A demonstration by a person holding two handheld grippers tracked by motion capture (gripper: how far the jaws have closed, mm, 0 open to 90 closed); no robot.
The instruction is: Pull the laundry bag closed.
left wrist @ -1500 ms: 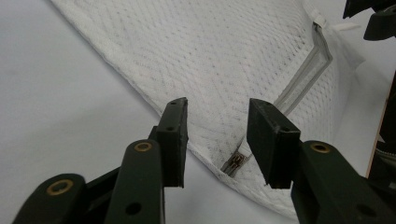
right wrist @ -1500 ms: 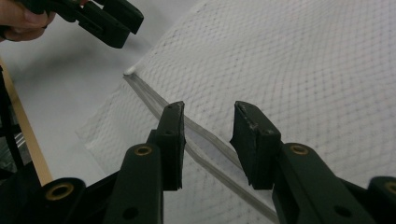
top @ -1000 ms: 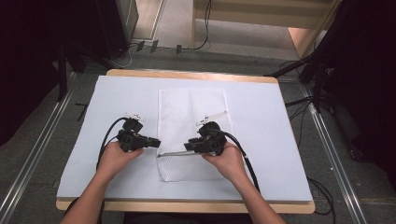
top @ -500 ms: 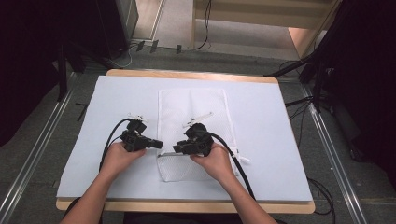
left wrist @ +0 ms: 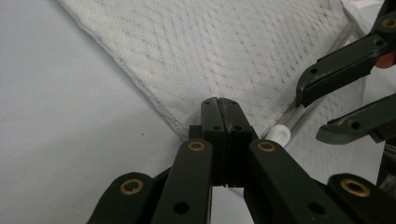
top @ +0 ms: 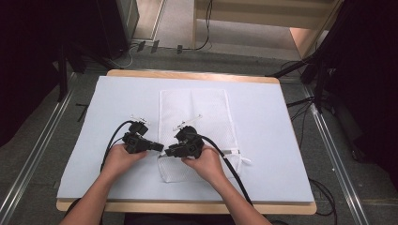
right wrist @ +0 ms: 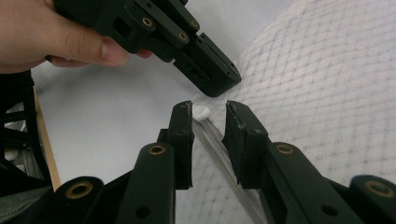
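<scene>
A white mesh bag (top: 202, 117) lies flat on the pale mat (top: 281, 122). My left gripper (top: 161, 147) is at the bag's near left edge. In the left gripper view its jaws (left wrist: 219, 105) are pressed together on that hem of the mesh bag (left wrist: 233, 46). My right gripper (top: 168, 152) faces it from the right, a short gap away. In the right gripper view it (right wrist: 209, 114) is open, its jaws standing either side of the zipper (right wrist: 219, 149), just short of the white zipper pull (right wrist: 201, 112). The zipper pull (left wrist: 279, 135) lies beside the left jaws.
The mat covers a wooden table (top: 187, 75). A white tab (top: 237, 154) sticks out of the bag's right side. Black cables trail from both grippers toward the near edge. Metal rails (top: 333, 154) and floor cables (top: 197, 44) flank the table.
My right gripper has moved left across the bag's near part until it faces the left gripper. The left hand has stayed at the bag's left edge.
</scene>
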